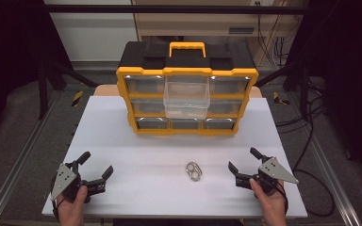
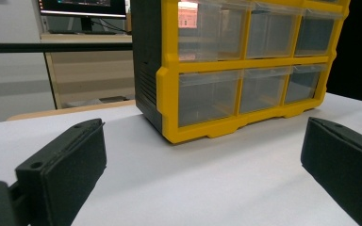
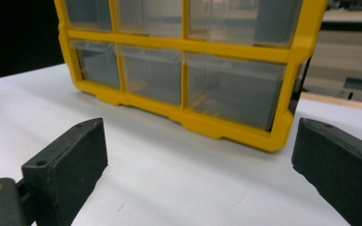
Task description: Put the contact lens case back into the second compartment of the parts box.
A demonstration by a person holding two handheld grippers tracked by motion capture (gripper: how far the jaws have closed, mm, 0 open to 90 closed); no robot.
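Metal ring piece (image 1: 194,171) lies flat on the white table (image 1: 122,141) between your two grippers, nearer the right gripper (image 1: 240,159), whose jaws are spread wide with nothing in them, same as the left gripper (image 1: 95,163); both sit low at the near edge, looks like a ready pose. Beyond it the yellow organizer (image 1: 187,94) faces you with its top-middle clear drawer (image 1: 187,97) pulled out, likely so the piece can be dropped in.

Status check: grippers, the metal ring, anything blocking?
Left gripper and right gripper open, empty. Metal ring flat on table, between them, untouched. One clear drawer of organizer pulled out. Path clear.
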